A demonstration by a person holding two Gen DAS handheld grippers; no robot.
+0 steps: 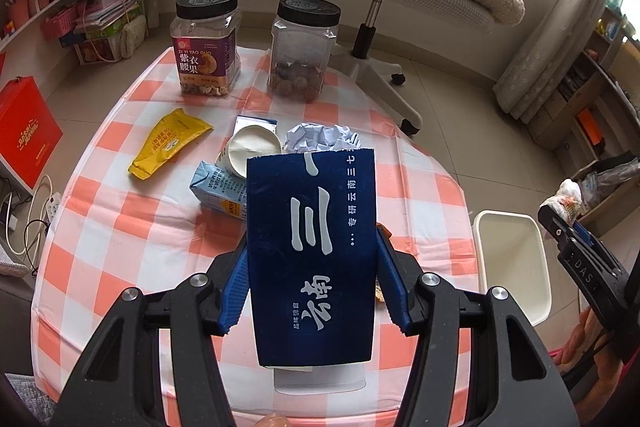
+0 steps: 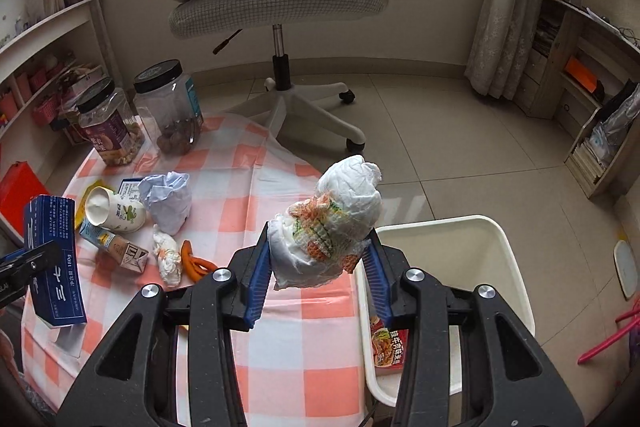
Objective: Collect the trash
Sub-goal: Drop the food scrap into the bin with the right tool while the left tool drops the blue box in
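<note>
The left tongs [image 1: 312,267] clamp a dark blue carton [image 1: 312,251] by its sides and hold it upright above the checked tabletop [image 1: 120,227]. The right tongs [image 2: 318,259] grip a crumpled white wrapper [image 2: 332,227] with orange print, lifted just beside the rim of the cream trash bin [image 2: 500,239], where a red food packet [image 2: 390,347] lies inside. On the tabletop lie a yellow sachet [image 1: 168,143], a tipped paper cup [image 1: 252,151], a light blue milk carton [image 1: 220,191], a ball of crumpled paper [image 1: 320,137], and two black-lidded nut jars [image 1: 206,43] at the far edge.
</note>
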